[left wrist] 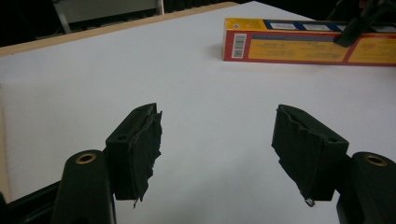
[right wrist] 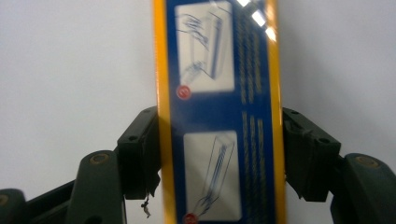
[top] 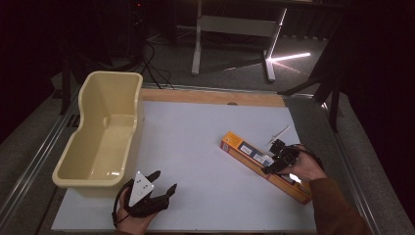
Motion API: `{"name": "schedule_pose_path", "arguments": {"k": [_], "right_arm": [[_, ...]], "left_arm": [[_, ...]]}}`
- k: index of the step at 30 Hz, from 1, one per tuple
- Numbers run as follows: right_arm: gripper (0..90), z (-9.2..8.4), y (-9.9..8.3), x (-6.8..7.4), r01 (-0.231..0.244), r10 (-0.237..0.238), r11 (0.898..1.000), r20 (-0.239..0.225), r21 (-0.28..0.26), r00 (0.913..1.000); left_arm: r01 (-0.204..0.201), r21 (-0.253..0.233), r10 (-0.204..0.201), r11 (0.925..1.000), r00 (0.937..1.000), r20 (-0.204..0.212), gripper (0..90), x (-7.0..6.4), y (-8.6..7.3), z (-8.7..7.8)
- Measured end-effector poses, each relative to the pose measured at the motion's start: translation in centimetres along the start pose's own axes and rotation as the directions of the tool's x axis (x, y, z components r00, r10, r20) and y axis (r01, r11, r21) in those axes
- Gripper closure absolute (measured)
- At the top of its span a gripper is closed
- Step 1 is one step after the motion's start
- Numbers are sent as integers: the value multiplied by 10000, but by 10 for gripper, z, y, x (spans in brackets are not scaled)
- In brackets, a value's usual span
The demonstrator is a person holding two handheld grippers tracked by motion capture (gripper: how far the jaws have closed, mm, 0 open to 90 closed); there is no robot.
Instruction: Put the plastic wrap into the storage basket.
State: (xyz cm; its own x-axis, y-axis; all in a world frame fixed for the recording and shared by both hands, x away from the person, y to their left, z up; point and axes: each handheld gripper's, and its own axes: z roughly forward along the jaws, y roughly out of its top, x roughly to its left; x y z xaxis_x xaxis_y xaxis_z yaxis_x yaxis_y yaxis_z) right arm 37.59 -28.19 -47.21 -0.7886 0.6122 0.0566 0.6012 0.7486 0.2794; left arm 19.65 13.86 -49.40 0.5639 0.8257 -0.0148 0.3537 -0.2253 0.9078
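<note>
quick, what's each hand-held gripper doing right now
Left hand-held gripper: open, nothing between the jaws.
Right hand-held gripper: closed on the long orange box.

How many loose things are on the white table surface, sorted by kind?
Long yellow and blue box, lying flat between the right gripper's jaws: 1
Cream plastic tub at the left edge: 1
Small white stick-like item beyond the box, too small to identify: 1
Total: 3
</note>
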Motion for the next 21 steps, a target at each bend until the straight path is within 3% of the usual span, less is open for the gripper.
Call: {"name": "schedule_pose_path", "arguments": {"k": [5, 9, 12, 19, 21], "right_arm": [[299, 0, 16, 8, 1199, -1205, 9925, 306, 221, 9922], [308, 7, 25, 7, 1960, -2004, 9714, 200, 1342, 9795], [315, 14, 29, 3, 1830, -1853, 9651, -51, 1872, 9827], [307, 25, 32, -1, 1421, -1374, 9645, -363, 2225, 9898], [343, 25, 33, -1, 1255, -1183, 9642, -449, 2336, 9920]], "left_arm": [[-3, -61, 3, 10000, 10000, -14, 321, 0, 1, -1], [55, -117, -56, 9999, 10000, -43, 320, 2, 1, -3], [69, -123, -70, 9999, 10000, -47, 321, 2, 1, -3], [32, -97, -32, 9999, 10000, -25, 321, 1, 1, -3], [19, -80, -19, 10000, 10000, -22, 321, 1, 1, -3]]}}
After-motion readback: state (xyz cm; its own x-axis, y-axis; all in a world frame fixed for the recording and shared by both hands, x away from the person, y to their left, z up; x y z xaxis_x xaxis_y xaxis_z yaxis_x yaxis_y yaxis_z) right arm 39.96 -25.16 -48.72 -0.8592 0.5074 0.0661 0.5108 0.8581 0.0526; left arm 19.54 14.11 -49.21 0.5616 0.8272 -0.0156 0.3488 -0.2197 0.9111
